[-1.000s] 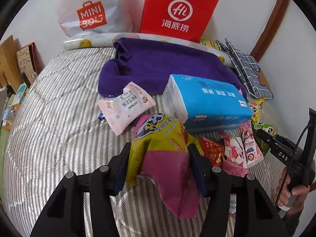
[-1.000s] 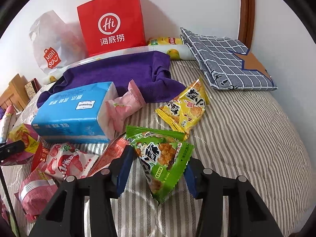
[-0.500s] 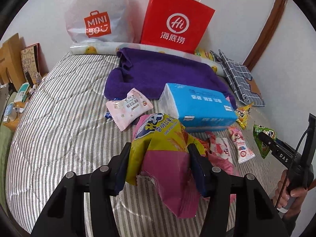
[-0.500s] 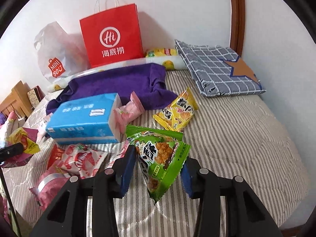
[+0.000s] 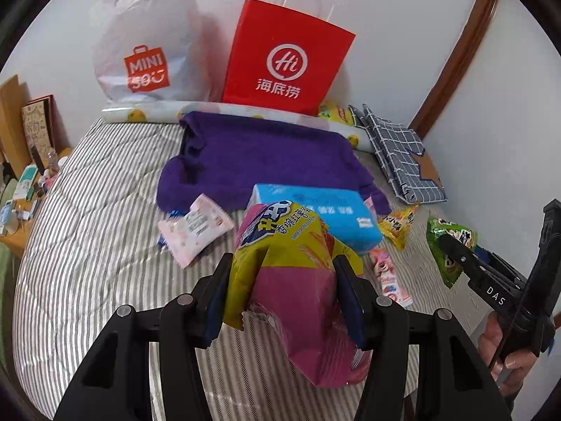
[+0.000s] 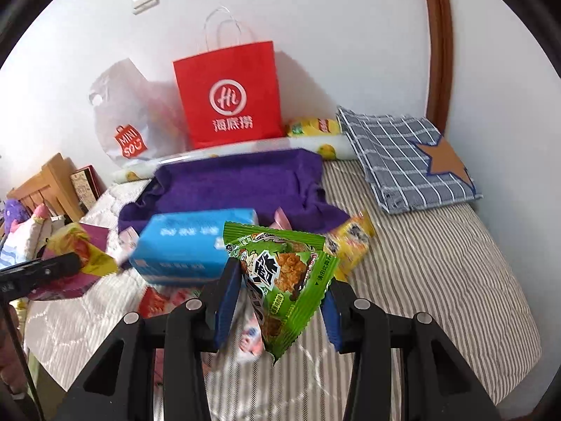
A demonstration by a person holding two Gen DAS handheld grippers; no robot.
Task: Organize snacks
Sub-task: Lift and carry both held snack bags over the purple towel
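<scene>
Striped bed [image 5: 87, 245] with scattered snacks, left gripper [image 5: 280, 280] clamping yellow-pink bag [image 5: 291, 273], right gripper [image 6: 280, 291] green packet [image 6: 284, 280].

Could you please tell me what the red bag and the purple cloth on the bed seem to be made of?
The red bag looks like stiff matte paper: flat creased sides, thin cord handles. The purple cloth seems soft fleece or terry, judging by its fuzzy, dull, rumpled surface.

Soft daylight, fisheye warp, slight blur
</scene>
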